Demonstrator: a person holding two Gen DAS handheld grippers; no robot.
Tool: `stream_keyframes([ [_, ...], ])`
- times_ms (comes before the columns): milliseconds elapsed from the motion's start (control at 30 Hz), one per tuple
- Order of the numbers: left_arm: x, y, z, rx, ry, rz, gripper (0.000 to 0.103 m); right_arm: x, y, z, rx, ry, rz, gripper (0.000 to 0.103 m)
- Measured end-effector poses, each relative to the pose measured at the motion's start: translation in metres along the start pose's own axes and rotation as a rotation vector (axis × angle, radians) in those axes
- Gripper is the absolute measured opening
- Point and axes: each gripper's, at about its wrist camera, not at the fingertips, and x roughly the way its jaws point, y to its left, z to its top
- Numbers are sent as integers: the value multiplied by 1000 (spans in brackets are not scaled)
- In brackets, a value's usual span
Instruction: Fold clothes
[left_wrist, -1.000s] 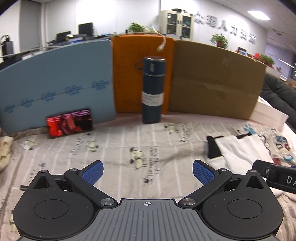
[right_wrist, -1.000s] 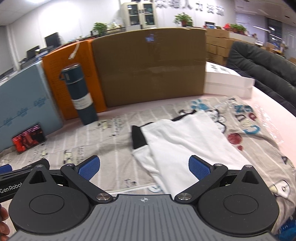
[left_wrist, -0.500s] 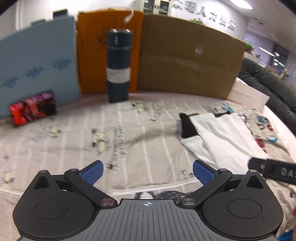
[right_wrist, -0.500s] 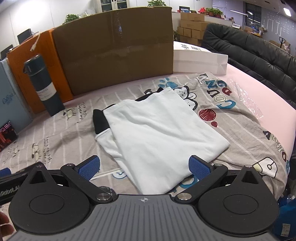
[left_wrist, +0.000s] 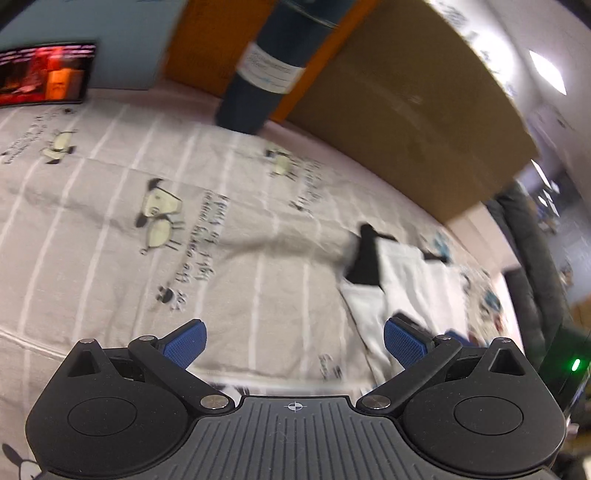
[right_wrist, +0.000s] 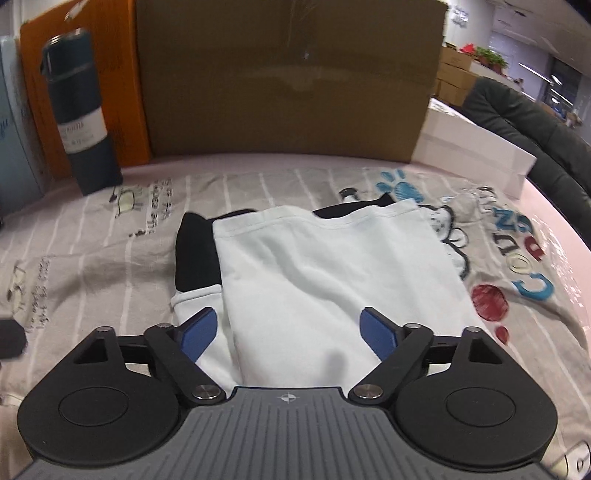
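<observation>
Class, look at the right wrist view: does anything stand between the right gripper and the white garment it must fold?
Nothing visible does. The right gripper is open right over the near edge of the white garment, whose cloth shows between the fingers. The flask and cardboard stand well behind, at the back of the table.

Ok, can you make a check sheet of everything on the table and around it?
Surface: grey striped cartoon sheet over the table.
Job's things: white shirt, folded, with a black part showing at its left edge.
Clutter: blue flask upright; lit phone; white box.
Grippers: left gripper open, over bare sheet; right gripper open, over the shirt's near edge.
Cables: nothing seen.
Surroundings: cardboard, orange board, dark sofa.
</observation>
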Motion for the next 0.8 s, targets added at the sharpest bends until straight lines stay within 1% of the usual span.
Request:
stream_keyframes([
  [33, 3, -1, 4, -14, -2, -8, 103, 6, 2, 1, -11, 14, 1, 79],
  [67, 5, -2, 7, -29, -4, -15, 103, 12, 3, 1, -18, 28, 6, 74],
  [100, 9, -2, 11, -51, -5, -67, 103, 17, 4, 2, -25, 38, 10, 66],
  [133, 13, -3, 15, -75, -6, -121, 103, 21, 5, 1, -32, 43, 13, 62],
  [167, 19, -5, 18, -71, -3, -149, 103, 24, 5, 1, -36, 45, 16, 54],
  [233, 32, -9, 23, -61, 3, -203, 103, 25, 2, 1, -26, 40, 32, 49],
  [267, 38, -12, 26, -56, 6, -229, 103, 24, -1, 0, -14, 32, 49, 43],
  [300, 46, -14, 27, -38, 29, -268, 103, 22, -4, -1, -5, 20, 65, 36],
  [333, 52, -18, 25, -15, 34, -291, 103, 19, -7, -2, 2, 4, 82, 31],
  [367, 57, -22, 25, 26, 18, -292, 103, 15, -11, -3, 9, -10, 94, 20],
  [400, 62, -26, 24, 69, 1, -293, 103, 13, -16, -4, 17, -21, 100, 15],
  [500, 82, -40, 22, 168, -10, -248, 103, 5, -31, -8, 53, -45, 94, 8],
  [533, 90, -47, 22, 220, 6, -226, 103, 2, -37, -9, 76, -54, 90, 8],
  [667, 122, -66, 19, 364, 84, -181, 102, -18, -61, -15, 189, -103, 88, 7],
  [767, 133, -81, 10, 452, 75, -162, 102, -35, -77, -20, 250, -151, 92, 6],
  [800, 135, -87, 5, 489, 68, -160, 98, -40, -82, -22, 270, -167, 99, 6],
])
